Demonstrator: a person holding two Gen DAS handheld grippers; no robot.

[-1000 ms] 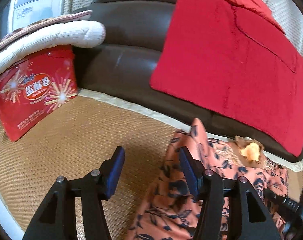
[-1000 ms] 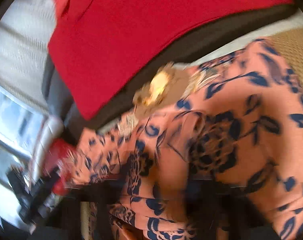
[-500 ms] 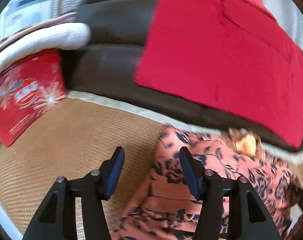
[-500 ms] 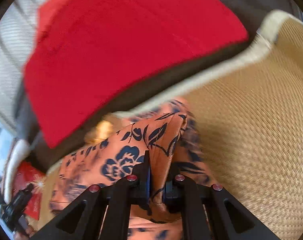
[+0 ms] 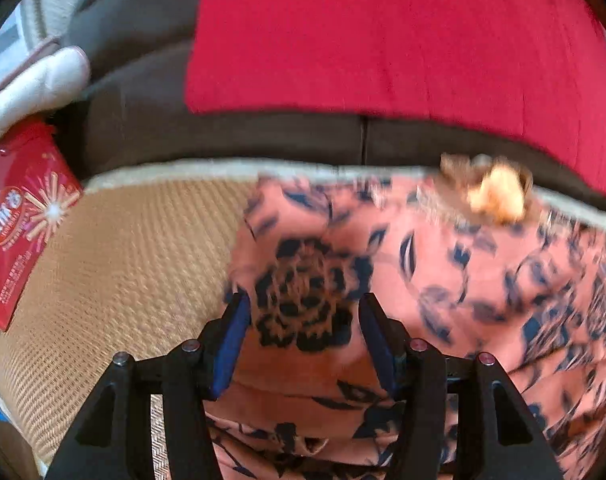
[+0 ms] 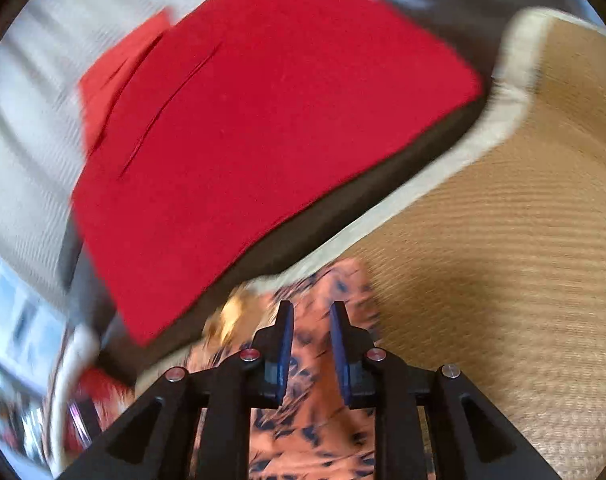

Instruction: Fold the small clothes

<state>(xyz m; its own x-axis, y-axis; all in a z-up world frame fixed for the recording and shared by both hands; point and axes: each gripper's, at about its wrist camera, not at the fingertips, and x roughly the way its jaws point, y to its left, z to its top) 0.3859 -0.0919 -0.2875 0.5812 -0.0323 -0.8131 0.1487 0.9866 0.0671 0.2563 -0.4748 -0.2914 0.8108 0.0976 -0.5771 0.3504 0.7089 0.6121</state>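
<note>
salmon-pink cloth with a dark blue flower print, a small garment (image 5: 443, 280), lies spread on a woven straw mat (image 5: 135, 264) in front of a dark brown sofa (image 5: 143, 112). the mat has a pale fabric border along its far edge, and the garment reaches up to that border. near the garment's far edge sits a fuzzy golden-brown ornament (image 5: 491, 192), too blurred to make out further.

the left gripper (image 5: 303, 312) hovers low over the garment's left part, its jaws spread wide with a large printed rose showing between the blue pads; they grip nothing. whether the pads touch the cloth cannot be told.

the right gripper (image 6: 311, 344) is at the garment's (image 6: 315, 420) right edge. its jaws stand a little apart with the printed cloth visible in the gap, and the pads do not seem to pinch it, though motion blur makes this hard to judge. to its right the straw mat (image 6: 503, 280) is bare.

a red blanket (image 5: 383, 40) hangs over the sofa's back and seat. at the far left of the mat a red gift box (image 5: 19, 216) with gold starburst designs leans against the sofa, and a white quilted cushion (image 5: 35, 88) rests above it. both views are somewhat smeared by movement.
</note>
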